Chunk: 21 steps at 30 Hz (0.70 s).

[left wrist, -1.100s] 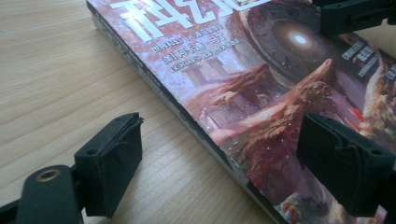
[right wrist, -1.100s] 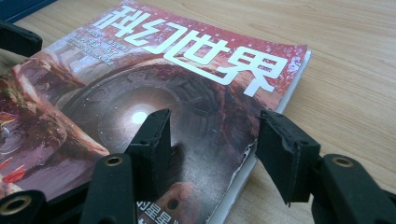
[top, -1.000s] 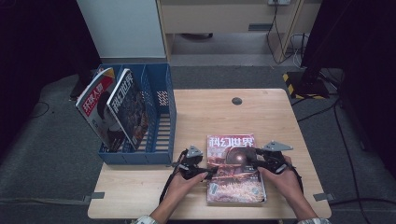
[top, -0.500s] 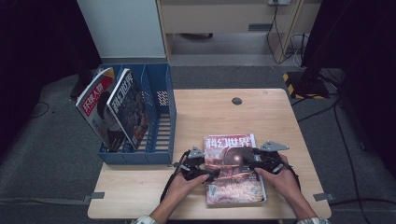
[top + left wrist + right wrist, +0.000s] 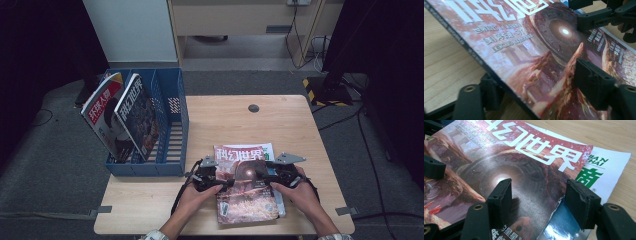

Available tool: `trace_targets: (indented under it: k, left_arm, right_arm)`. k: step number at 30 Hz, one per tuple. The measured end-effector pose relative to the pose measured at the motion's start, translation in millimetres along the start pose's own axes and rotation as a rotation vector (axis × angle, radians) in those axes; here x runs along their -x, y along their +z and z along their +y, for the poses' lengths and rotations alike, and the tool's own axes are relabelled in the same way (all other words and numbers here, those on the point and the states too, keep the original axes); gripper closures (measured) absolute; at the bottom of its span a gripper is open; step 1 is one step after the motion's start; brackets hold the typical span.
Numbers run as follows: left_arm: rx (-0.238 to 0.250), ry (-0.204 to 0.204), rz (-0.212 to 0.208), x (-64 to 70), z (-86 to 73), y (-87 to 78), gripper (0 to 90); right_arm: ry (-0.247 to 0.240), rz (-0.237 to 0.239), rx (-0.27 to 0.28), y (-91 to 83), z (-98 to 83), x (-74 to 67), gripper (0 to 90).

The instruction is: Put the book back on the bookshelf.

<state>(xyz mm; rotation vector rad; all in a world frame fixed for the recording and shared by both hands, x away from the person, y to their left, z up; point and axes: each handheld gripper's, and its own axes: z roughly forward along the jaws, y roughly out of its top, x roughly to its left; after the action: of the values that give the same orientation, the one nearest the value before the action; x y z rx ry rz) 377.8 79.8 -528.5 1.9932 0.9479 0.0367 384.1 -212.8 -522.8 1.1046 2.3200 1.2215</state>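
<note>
A red science-fiction magazine point(image 5: 245, 187) tops a small stack near the table's front edge. My left gripper point(image 5: 223, 181) is at its left side. In the left gripper view the magazine point(image 5: 524, 50) has its spine edge slanting between the jaws of my left gripper point(image 5: 541, 87), one jaw under it and one over the cover. These jaws have just been closing and are not clamped. My right gripper point(image 5: 267, 177) is open over the cover's right edge point(image 5: 524, 170). Its jaws point(image 5: 540, 197) have just closed slightly. The right gripper point(image 5: 599, 17) also shows across the cover.
Under the red magazine lie a white one with green characters point(image 5: 604, 167) and a glossy blue one point(image 5: 559, 225). A blue file rack point(image 5: 172, 130) at the table's left holds two leaning magazines point(image 5: 102, 115) point(image 5: 137, 115). A small black disc point(image 5: 253, 108) lies at the far edge.
The left jaws have narrowed around the magazine's spine edge. The right gripper has edged slightly inward over the cover. Both hands stay at the magazine's sides.
</note>
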Motion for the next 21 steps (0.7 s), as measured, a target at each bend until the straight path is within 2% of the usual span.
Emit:
trace_targets:
  k: [3, 4, 5, 8, 11, 15, 17, 21]
  left_arm:
    - [-0.004, -0.039, -0.012, -3.8, 0.3, -1.5, 35.0]
    - [-0.004, -0.039, -0.012, -3.8, 0.3, -1.5, 37.2]
    - [-0.002, -0.056, -0.016, -4.9, 0.6, -2.4, 39.0]
    - [-0.003, -0.054, -0.015, -4.8, 0.7, -3.0, 40.3]
    - [-0.007, -0.030, -0.006, -2.9, 1.8, -4.7, 40.9]
    - [-0.011, -0.012, -0.001, -1.1, 4.1, -6.4, 41.5]
    - [-0.015, -0.006, -0.005, -1.3, 8.2, -9.1, 42.6]
    - [0.006, -0.038, -0.010, -4.1, 13.0, -11.6, 41.5]
  right_arm:
    - [0.003, 0.000, -0.007, 0.3, 1.2, 0.2, 36.8]
    - [0.003, 0.000, -0.007, 0.3, 1.2, 0.2, 36.8]
    - [0.009, -0.011, -0.010, 2.1, 2.5, 0.8, 32.2]
    - [0.025, -0.016, -0.012, 4.7, 3.6, 2.4, 29.5]
    - [0.056, -0.018, -0.006, 12.2, 7.7, 4.6, 27.8]
    - [0.052, -0.014, -0.011, 17.4, 11.0, 3.9, 23.7]
    - [0.032, -0.018, -0.024, 18.0, 12.7, 3.4, 24.9]
    - [0.030, -0.011, -0.026, 16.6, 13.0, 3.1, 29.6]
